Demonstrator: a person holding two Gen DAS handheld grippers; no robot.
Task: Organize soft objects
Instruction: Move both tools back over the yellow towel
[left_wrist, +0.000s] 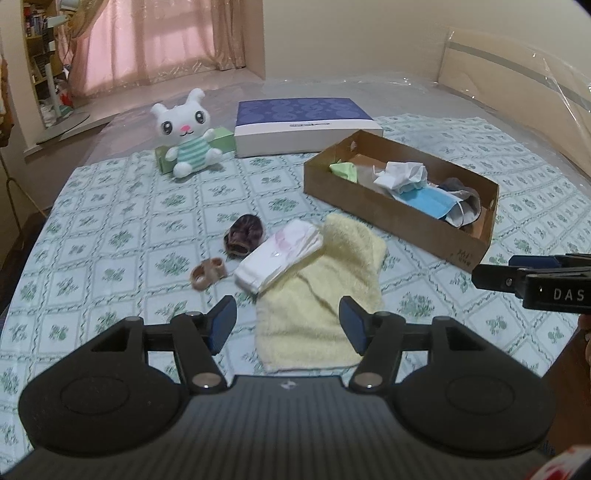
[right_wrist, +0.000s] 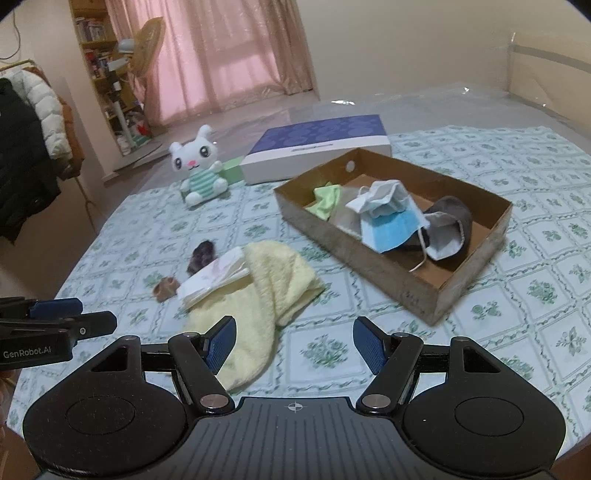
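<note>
Both grippers hang over the bed with their blue-padded fingers spread apart and nothing between them: the left gripper (left_wrist: 288, 321) sits at the bottom centre of its own view above the near end of a yellow towel (left_wrist: 317, 295), and the right gripper (right_wrist: 293, 341) sits at the bottom of its view with its left finger over the same towel. A folded white cloth (left_wrist: 279, 256) lies on the towel's upper left part. Just left of it are a dark brown sock (left_wrist: 242, 238) and a small tan sock (left_wrist: 207, 273), apart from each other.

Right of centre stands an open cardboard box (right_wrist: 354, 240), holding a green cloth (right_wrist: 327, 199), white and blue face masks (right_wrist: 388, 218) and a grey sock (right_wrist: 448, 225).

A pale green floral bedsheet (left_wrist: 122, 229) covers the surface. In the upper left of each frame, a white plush rabbit (left_wrist: 186, 136) leans on a green box (left_wrist: 221, 138), beside a purple-topped flat box (left_wrist: 304, 123). Behind hang pink curtains (right_wrist: 221, 55), with a bookshelf (right_wrist: 94, 44) and jackets (right_wrist: 26, 114) at the left.
</note>
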